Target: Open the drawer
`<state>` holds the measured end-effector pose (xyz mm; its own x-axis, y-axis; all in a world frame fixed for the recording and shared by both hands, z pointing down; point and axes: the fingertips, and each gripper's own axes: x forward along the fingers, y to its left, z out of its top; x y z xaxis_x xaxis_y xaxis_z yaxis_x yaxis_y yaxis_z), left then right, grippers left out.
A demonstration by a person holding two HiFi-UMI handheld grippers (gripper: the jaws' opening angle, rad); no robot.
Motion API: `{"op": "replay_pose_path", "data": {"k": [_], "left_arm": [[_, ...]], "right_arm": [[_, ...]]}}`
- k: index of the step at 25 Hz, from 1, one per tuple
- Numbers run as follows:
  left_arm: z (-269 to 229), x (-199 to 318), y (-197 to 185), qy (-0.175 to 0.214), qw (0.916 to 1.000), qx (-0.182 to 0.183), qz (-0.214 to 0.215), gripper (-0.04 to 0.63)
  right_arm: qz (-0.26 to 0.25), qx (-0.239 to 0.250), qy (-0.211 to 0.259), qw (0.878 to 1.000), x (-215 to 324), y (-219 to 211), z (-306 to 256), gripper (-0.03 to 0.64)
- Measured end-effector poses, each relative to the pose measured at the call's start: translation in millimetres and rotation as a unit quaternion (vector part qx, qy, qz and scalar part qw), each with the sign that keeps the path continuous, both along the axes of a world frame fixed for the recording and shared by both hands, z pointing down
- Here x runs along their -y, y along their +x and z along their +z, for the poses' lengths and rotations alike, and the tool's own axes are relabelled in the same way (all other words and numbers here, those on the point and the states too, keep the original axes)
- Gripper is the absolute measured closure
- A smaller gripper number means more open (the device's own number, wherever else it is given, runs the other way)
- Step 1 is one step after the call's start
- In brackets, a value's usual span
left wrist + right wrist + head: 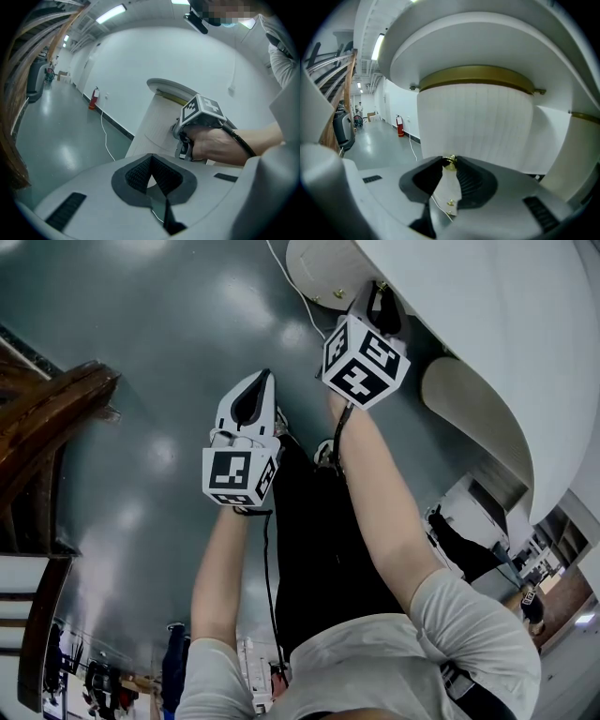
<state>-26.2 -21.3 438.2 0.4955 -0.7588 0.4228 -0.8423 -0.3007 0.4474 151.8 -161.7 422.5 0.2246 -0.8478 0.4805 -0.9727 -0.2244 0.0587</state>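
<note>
Head view: from the person's head, steeply down – both arms, the left gripper (263,381) and the right gripper (379,292) at arm's length over grey floor (141,474).
Left gripper view: rides the left gripper, faces along its jaws toward the white cabinet (157,126), middle range; sees the right gripper side-on.
Right gripper view: rides the right gripper, hard against the ribbed drawer front (473,122) – brass knob (450,162) at the jaw tips.
Shared: cabinet in all three; fire extinguisher (93,99) (by the far wall) in both gripper views.
</note>
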Motion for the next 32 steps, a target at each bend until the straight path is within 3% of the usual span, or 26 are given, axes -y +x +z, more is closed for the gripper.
{"op": "replay_pose_path", "data": {"k": [9,32], "left_arm": [[-7,-5,-10,0.004,0.9999,0.010,0.001,0.593],[-10,-25,-3,0.007,0.9997,0.023,0.001,0.594]], "right_arm": [[-0.026,0.000,0.003,1.000,-47,-33,2,0.514],[-0.044,0.017,-0.010,0.999,-65,-44,3,0.514]]}}
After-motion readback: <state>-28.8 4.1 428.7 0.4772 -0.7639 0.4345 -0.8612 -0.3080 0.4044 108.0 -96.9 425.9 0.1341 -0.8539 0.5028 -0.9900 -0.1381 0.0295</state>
